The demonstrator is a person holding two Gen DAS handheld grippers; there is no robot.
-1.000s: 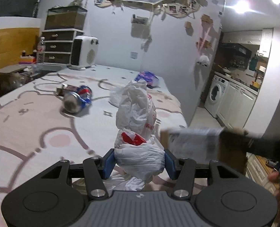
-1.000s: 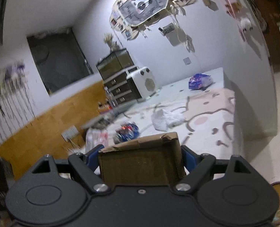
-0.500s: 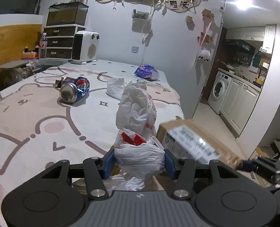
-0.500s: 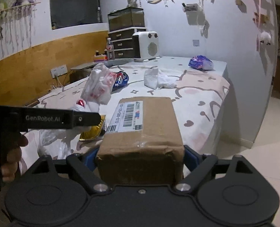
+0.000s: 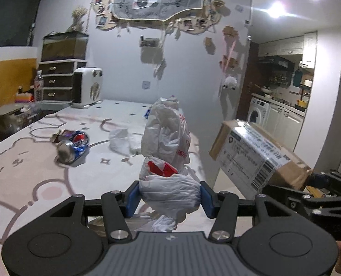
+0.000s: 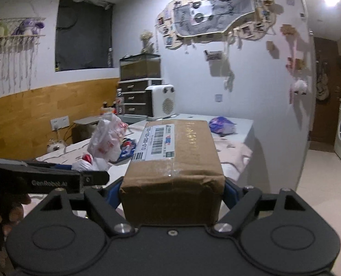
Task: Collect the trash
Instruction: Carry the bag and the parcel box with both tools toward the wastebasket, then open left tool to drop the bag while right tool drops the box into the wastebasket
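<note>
My left gripper [image 5: 169, 195] is shut on a white plastic bag with red print [image 5: 168, 158], held upright over the near edge of the bed. My right gripper [image 6: 171, 192] is shut on a brown cardboard box with a shipping label [image 6: 174, 156]. The box also shows at the right of the left wrist view [image 5: 258, 156], beside the bag. The bag and the left gripper show at the left of the right wrist view [image 6: 106, 140]. A crushed blue can [image 5: 72, 146], a crumpled white tissue [image 5: 121, 141] and a purple wrapper [image 6: 222, 125] lie on the bed.
The bed has a pink and white patterned cover [image 5: 27, 174]. A white heater [image 5: 87, 87] and dark drawers [image 5: 57, 82] stand at its far end. A kitchen with a washing machine [image 5: 256, 113] lies to the right. The wall [image 5: 189, 73] runs along the bed's far side.
Both grippers have risen and tilted up, so the wall decor fills more of each view. The box has swung further right and up in the left wrist view. Both grips are unchanged.
</note>
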